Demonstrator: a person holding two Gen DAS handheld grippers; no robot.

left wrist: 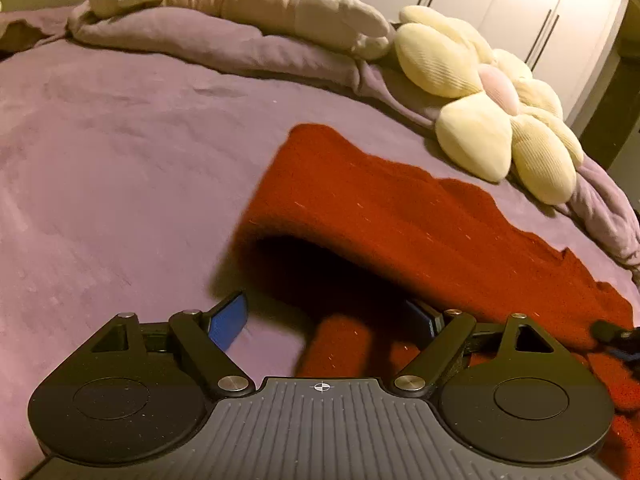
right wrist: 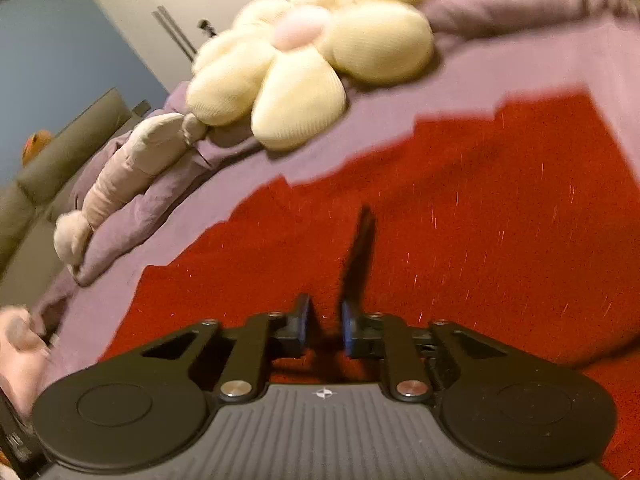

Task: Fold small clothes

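Observation:
A red knitted garment (left wrist: 384, 216) lies on the purple bed cover (left wrist: 120, 160). Its left part is turned over in a loose fold that stands up from the bed. My left gripper (left wrist: 324, 320) is open, its blue pads wide apart, with the fold's edge and a red flap between and over them; the right pad is partly hidden by cloth. In the right wrist view the garment (right wrist: 460, 208) spreads flat under my right gripper (right wrist: 325, 326). Its jaws stand a narrow gap apart, just above the cloth, and hold nothing I can see.
A cream flower-shaped cushion (left wrist: 496, 108) lies at the bed's far right; it also shows in the right wrist view (right wrist: 308, 64). A long plush toy (left wrist: 248, 4) lies on a rumpled purple duvet (left wrist: 208, 44) along the far side. White wardrobe doors (left wrist: 520, 8) stand behind.

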